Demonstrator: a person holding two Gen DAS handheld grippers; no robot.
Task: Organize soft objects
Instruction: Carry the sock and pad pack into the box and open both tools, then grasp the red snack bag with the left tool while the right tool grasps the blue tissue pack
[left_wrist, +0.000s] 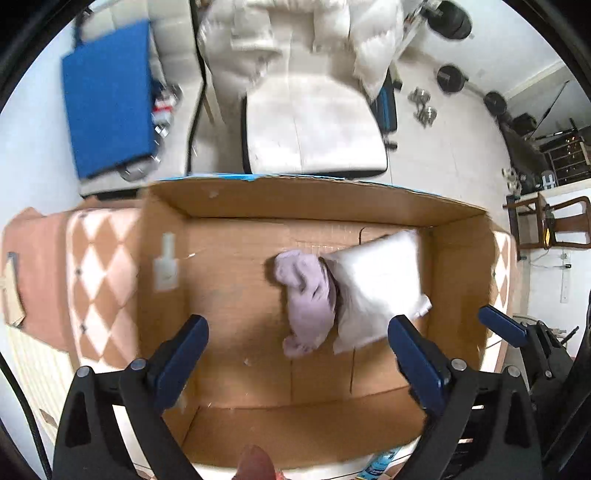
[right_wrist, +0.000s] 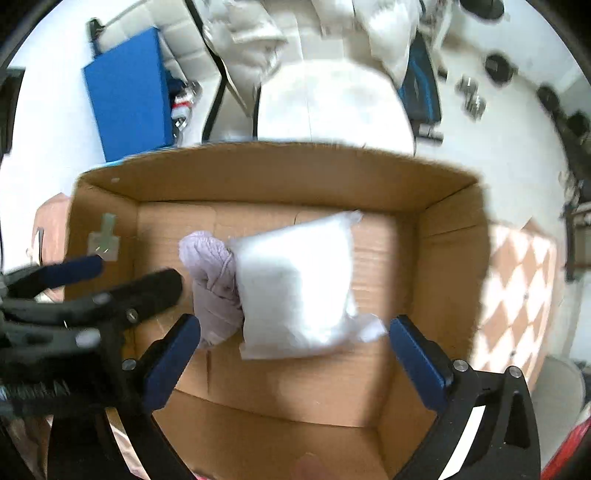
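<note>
An open cardboard box (left_wrist: 229, 206) (right_wrist: 450, 229) holds a white pillow (left_wrist: 376, 288) (right_wrist: 295, 284) and a rolled lilac cloth (left_wrist: 306, 295) (right_wrist: 214, 280) lying side by side, touching, on its floor. My left gripper (left_wrist: 297, 332) is open and empty above the box, its fingers either side of the two items. My right gripper (right_wrist: 295, 332) is open and empty above the pillow. The left gripper also shows at the left of the right wrist view (right_wrist: 110, 273), and a right gripper finger (left_wrist: 502, 325) shows at the right of the left wrist view.
The box sits on a table with an orange and white diamond cloth (left_wrist: 99, 280) (right_wrist: 517, 288). Beyond it stand a white chair (left_wrist: 314, 125) draped with a white puffer jacket (left_wrist: 266, 33), a blue board (left_wrist: 107, 107) and dumbbells (left_wrist: 424, 107) on the floor.
</note>
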